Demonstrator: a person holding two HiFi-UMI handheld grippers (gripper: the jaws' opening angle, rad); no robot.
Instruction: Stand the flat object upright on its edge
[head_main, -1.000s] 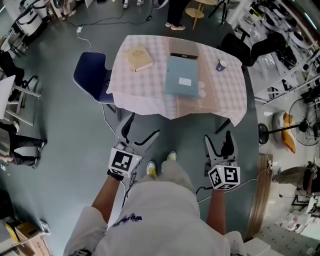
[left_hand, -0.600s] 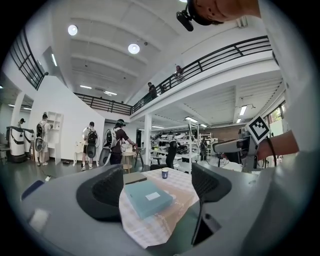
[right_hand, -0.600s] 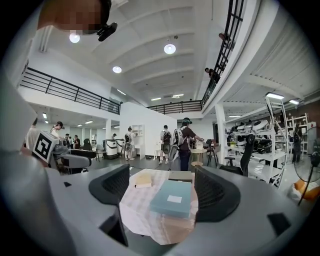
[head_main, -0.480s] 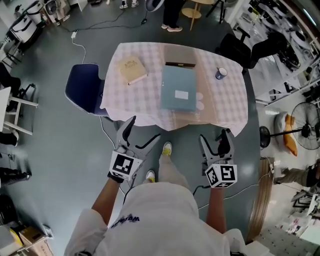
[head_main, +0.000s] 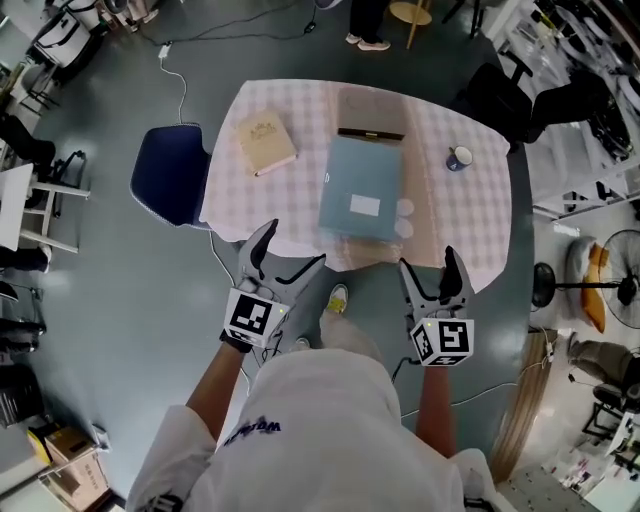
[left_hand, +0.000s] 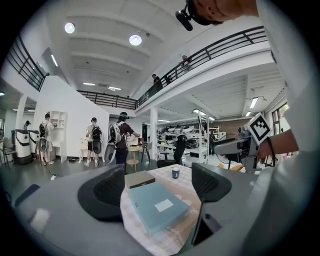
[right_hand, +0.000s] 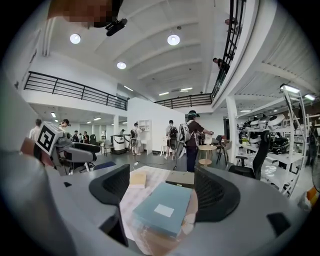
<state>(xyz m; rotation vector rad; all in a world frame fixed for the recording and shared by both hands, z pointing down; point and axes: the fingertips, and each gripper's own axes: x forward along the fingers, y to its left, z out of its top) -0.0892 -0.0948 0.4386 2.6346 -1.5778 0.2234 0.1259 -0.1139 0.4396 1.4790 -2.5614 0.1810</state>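
A flat blue-grey box (head_main: 362, 190) with a white label lies flat near the front edge of a table with a checked cloth (head_main: 470, 215). It also shows in the left gripper view (left_hand: 157, 202) and the right gripper view (right_hand: 165, 207). Behind it lies a flat grey-brown box (head_main: 372, 115), and a tan book (head_main: 266, 144) lies to its left. My left gripper (head_main: 290, 250) and right gripper (head_main: 428, 265) hover open and empty just short of the table's front edge, apart from the box.
A small blue cup (head_main: 459, 158) stands at the table's right. A dark blue chair (head_main: 172, 188) sits against the table's left side. A cable runs over the floor at the left. Several people stand beyond the table (left_hand: 120, 142). A fan (head_main: 605, 265) stands at the far right.
The person has stepped towards the table, so both grippers are now close to its front edge. Both stay open and empty. Nothing on the table has moved.
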